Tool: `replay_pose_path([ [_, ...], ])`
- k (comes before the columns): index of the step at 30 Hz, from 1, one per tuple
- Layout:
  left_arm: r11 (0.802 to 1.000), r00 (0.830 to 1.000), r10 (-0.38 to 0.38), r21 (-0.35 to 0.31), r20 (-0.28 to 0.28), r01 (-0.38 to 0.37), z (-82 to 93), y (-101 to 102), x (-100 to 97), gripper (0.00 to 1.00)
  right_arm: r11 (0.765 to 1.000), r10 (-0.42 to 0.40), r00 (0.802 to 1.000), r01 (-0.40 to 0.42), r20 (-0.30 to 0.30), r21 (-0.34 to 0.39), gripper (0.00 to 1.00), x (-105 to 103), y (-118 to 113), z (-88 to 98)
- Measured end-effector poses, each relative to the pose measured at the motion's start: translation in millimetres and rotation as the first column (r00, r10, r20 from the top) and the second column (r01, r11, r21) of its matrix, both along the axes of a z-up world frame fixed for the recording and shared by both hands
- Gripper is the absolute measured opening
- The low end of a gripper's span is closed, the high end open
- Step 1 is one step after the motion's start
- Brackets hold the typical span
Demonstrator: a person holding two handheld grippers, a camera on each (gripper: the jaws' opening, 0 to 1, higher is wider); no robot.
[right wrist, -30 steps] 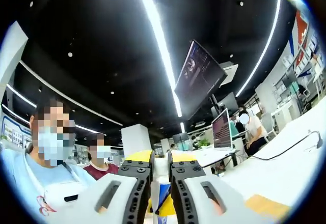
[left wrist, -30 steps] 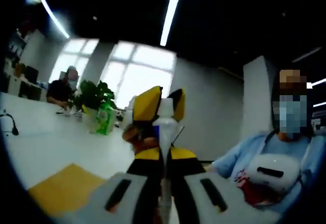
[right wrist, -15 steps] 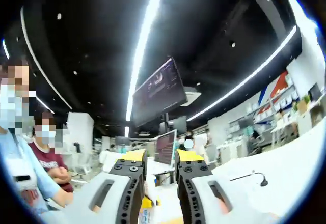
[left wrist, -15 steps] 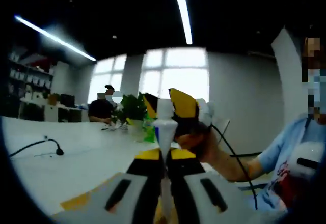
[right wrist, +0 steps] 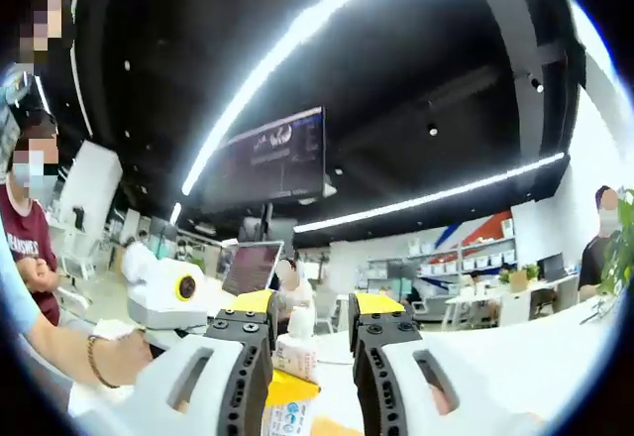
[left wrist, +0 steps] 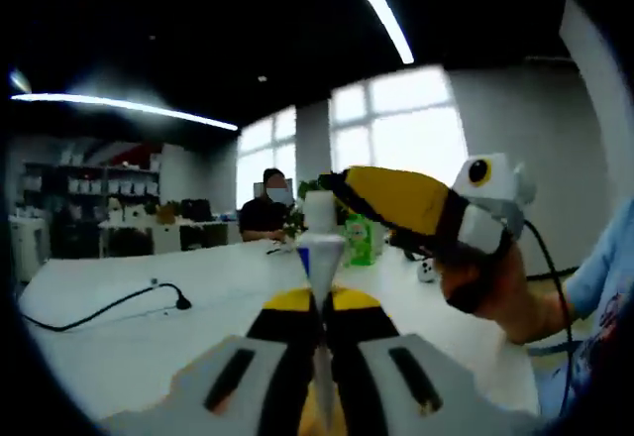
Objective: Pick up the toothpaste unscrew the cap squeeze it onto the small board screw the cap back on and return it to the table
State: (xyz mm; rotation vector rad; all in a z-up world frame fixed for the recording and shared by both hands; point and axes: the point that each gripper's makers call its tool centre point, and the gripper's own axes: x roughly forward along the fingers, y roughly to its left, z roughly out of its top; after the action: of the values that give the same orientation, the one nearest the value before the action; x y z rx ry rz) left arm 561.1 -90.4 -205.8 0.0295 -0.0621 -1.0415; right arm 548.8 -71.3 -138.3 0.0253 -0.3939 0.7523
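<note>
Left gripper (left wrist: 317, 302): bottom centre of left gripper view, jaws clamped on toothpaste tube (left wrist: 319, 258), nozzle pointing up at frame centre. Right gripper (left wrist: 396, 198): crossing from right, hand (left wrist: 485, 287) wrapped around it at centre right; in right gripper view (right wrist: 312, 322) jaws parted, straddling tube top (right wrist: 294, 342). White tabletop (left wrist: 109, 327) lower left.

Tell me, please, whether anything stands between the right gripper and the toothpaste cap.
Nothing visible does. The white plastic toothpaste cap sits in the gap between the right gripper's open jaws, atop the white tube clamped by the left gripper.
</note>
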Motion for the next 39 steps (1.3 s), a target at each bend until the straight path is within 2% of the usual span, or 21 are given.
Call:
replay_pose_path([
  [4,1.0,0.999,0.024,-0.021,0.025,-0.023,5.5,-5,-7.2,0.02,1.0,0.017,1.0,-0.017,-0.019,-0.006,0.24,-4,4,-0.2],
  [5,0.999,0.999,0.027,-0.033,0.026,-0.026,7.3,-5,-8.8,0.02,0.998,0.069,0.998,-0.069,0.001,0.013,0.24,-11,10,4.2],
  [8,0.999,0.999,0.023,-0.047,0.025,-0.022,9.4,-5,-10.1,0.02,0.998,0.052,0.998,-0.051,-0.02,0.02,0.24,-6,8,1.6],
  [14,0.999,1.0,0.007,-0.036,0.013,-0.006,3.8,-9,-10.4,0.02,0.998,0.047,0.999,-0.046,-0.024,0.034,0.1,-5,5,0.5],
  [17,1.0,1.0,0.01,-0.012,0.019,-0.01,-0.7,-11,-9.5,0.02,1.0,0.023,0.999,-0.022,-0.049,0.022,0.1,-1,3,-3.9],
  [20,1.0,1.0,0.002,-0.02,0.013,-0.002,-0.3,-9,-8.4,0.02,0.999,0.035,0.998,-0.034,-0.043,0.021,0.09,-2,3,-4.2],
  [29,0.998,0.998,-0.062,-0.029,0.023,0.063,4.3,-10,-16.5,0.02,0.998,0.062,0.998,-0.062,-0.003,0.014,0.09,-12,3,0.5],
  [32,0.993,0.993,-0.115,-0.018,0.019,0.116,5.4,-8,-20.7,0.02,0.996,0.081,0.996,-0.081,0.021,-0.029,0.09,-16,6,1.2],
  [34,0.989,0.989,-0.149,-0.019,0.023,0.149,7.6,-6,-22.6,0.02,0.994,0.108,0.994,-0.107,0.031,-0.029,0.08,-21,7,3.5],
  [37,0.979,0.979,-0.202,-0.022,0.012,0.202,8.4,-7,-27.8,0.02,0.986,0.168,0.986,-0.168,0.01,-0.002,0.08,-24,9,4.6],
  [39,0.966,0.966,-0.258,-0.037,-0.018,0.257,7.9,-8,-33.7,0.02,0.976,0.218,0.976,-0.218,-0.018,0.026,0.08,-26,9,4.4],
])
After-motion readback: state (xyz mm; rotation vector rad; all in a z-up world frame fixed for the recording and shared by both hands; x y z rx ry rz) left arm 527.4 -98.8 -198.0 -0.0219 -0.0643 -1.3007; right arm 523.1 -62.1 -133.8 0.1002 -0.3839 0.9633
